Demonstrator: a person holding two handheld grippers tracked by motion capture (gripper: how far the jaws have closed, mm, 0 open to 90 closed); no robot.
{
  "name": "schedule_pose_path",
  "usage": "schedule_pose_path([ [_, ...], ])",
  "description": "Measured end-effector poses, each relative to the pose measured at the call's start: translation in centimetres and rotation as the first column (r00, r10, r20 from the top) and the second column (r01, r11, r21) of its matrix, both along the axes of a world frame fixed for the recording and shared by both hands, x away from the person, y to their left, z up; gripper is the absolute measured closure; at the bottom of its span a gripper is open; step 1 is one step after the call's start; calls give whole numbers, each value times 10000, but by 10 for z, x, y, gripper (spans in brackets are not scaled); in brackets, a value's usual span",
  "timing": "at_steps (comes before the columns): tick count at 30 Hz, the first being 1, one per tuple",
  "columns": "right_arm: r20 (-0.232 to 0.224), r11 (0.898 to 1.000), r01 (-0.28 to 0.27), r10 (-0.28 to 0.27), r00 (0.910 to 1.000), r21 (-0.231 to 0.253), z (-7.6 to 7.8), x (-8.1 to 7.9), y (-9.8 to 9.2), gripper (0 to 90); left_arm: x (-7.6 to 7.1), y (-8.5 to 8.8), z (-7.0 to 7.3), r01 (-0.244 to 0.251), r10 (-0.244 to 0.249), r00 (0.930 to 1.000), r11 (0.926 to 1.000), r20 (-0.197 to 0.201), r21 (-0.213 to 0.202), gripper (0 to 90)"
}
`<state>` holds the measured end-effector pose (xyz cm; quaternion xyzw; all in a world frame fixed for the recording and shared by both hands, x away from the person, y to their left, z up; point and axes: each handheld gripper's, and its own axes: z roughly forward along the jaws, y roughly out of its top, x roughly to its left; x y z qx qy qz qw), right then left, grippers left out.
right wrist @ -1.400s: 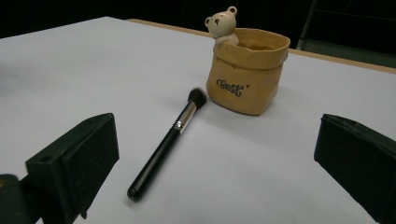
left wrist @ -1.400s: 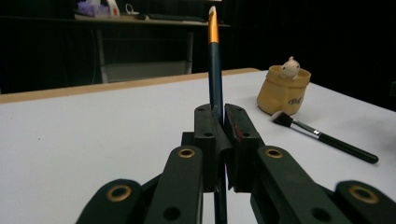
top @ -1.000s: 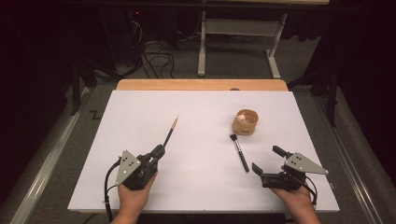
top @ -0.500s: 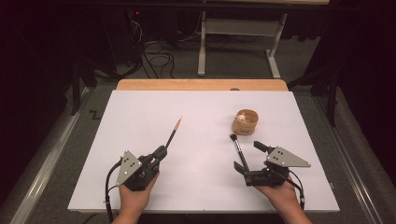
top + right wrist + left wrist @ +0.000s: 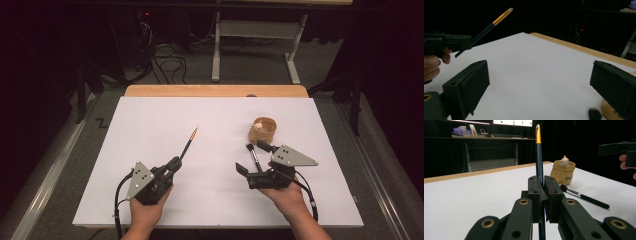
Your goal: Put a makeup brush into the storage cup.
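The thin brush [image 5: 188, 143] with the orange tip is clamped in the left gripper [image 5: 172, 163], which sits in the person's left hand [image 5: 146, 212] at about 7 o'clock on the white table top [image 5: 150, 120] in the high view; the brush points up and away, toward 1 o'clock from the gripper. In the same view the right gripper [image 5: 251, 157] is at about 5 o'clock on the table, in the right hand [image 5: 287, 200], and its jaws stand wide apart with nothing held. The black brush [image 5: 253, 157] lies flat on the table between these jaws, its bristle end toward 11 o'clock. The small tan cup [image 5: 263, 129] with a little white figure inside stands just beyond, at 1 o'clock from the right gripper. In the left gripper view, the two black jaws are pressed together on the dark handle of the thin brush [image 5: 539, 162], which rises almost straight to 12 o'clock with a gold band near the top. The tan cup [image 5: 562, 173] is at 2 o'clock and the black brush [image 5: 585, 198] lies in front of it, touching the table. In the right gripper view, the jaws are far apart, one at 8 o'clock and one at 4 o'clock, with only bare table between them. The left gripper [image 5: 447, 43] appears at 10 o'clock with the thin brush [image 5: 491, 23] slanting up to the right.
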<state>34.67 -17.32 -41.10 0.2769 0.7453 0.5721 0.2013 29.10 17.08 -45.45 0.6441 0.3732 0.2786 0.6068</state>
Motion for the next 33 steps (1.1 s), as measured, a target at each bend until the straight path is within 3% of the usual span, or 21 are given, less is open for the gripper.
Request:
schedule_pose_path([
  [14,-372,9989,-307,320,9988,355,-1,6,20,75,-1,-5,0,122,-122,9999,9999,70,-36,846],
  [26,-363,9966,-533,556,9978,629,0,12,31,155,-1,-11,1,184,-184,9997,9998,139,-48,846],
  [33,-778,9928,-777,849,9934,910,-6,12,36,184,-2,-17,1,374,-375,9991,9993,172,66,846],
])
